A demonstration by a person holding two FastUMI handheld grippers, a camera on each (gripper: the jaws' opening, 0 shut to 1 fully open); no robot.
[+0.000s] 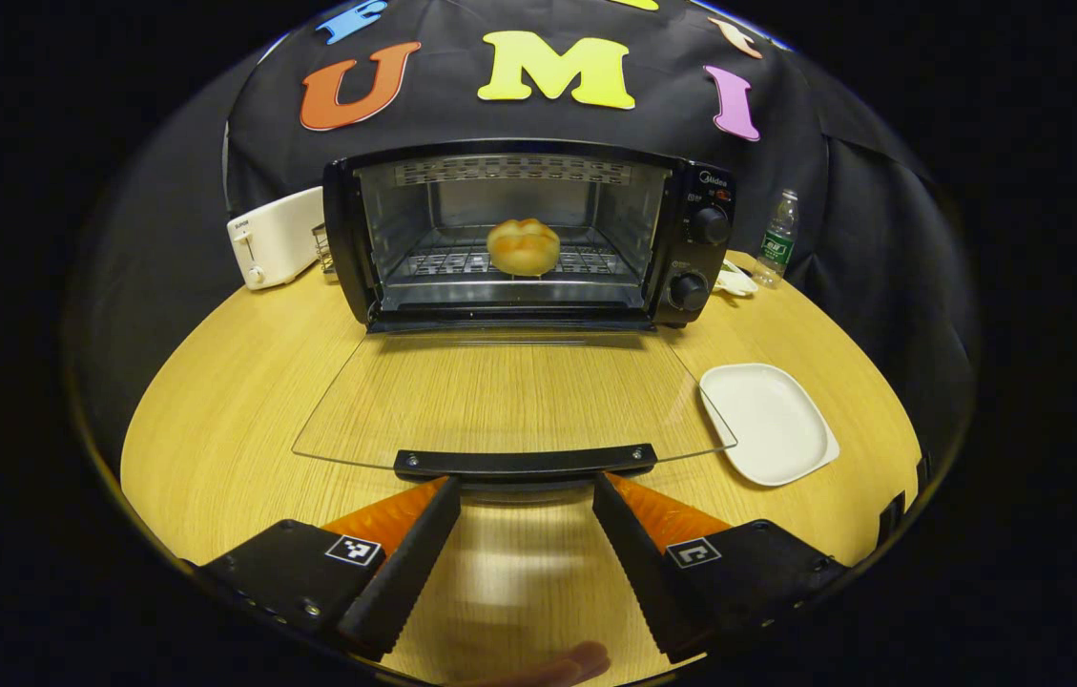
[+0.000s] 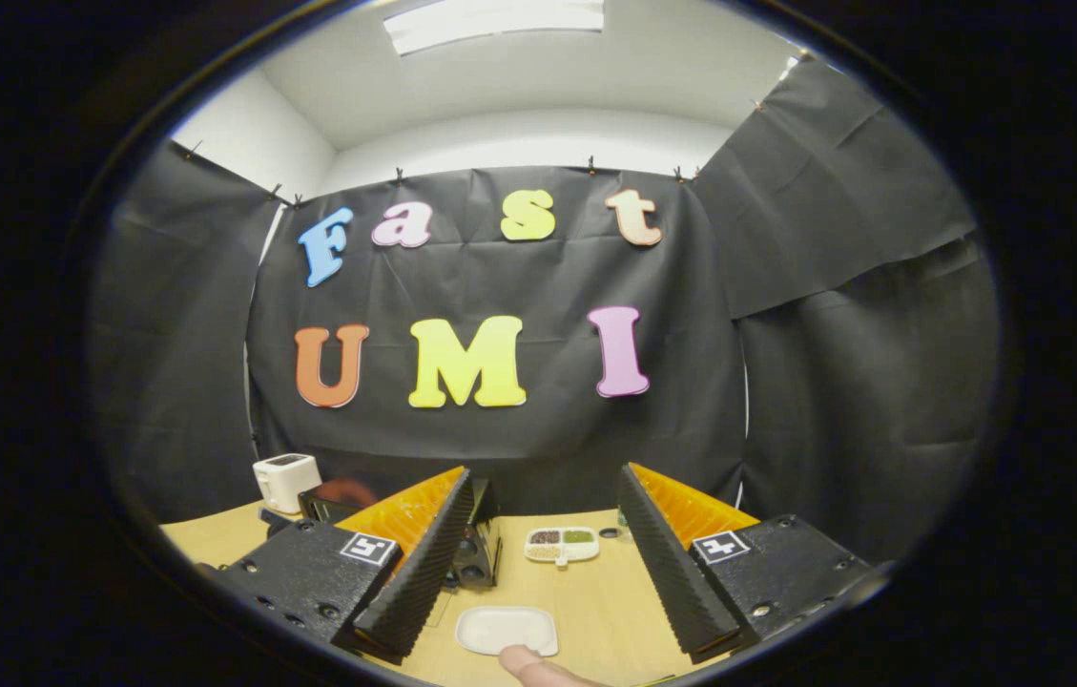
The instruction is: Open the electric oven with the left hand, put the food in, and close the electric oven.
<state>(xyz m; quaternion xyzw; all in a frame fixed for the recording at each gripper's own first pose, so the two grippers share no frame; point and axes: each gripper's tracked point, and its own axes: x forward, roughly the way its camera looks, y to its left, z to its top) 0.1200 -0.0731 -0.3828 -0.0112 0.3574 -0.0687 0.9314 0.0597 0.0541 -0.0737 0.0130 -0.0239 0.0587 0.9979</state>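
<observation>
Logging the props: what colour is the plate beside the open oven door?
White, plain, no pattern; the plate shows best in the left gripper view.

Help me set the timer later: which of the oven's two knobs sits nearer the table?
The lower knob on the oven's right-hand panel; the other knob sits directly above it.

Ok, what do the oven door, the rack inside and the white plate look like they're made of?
Oven door: clear glass, since the table's wood grain shows through it, with a dark handle, probably plastic. Rack under the bun: shiny wire, likely steel. Plate: smooth matte white, ceramic or melamine; the look leaves that open.
</observation>
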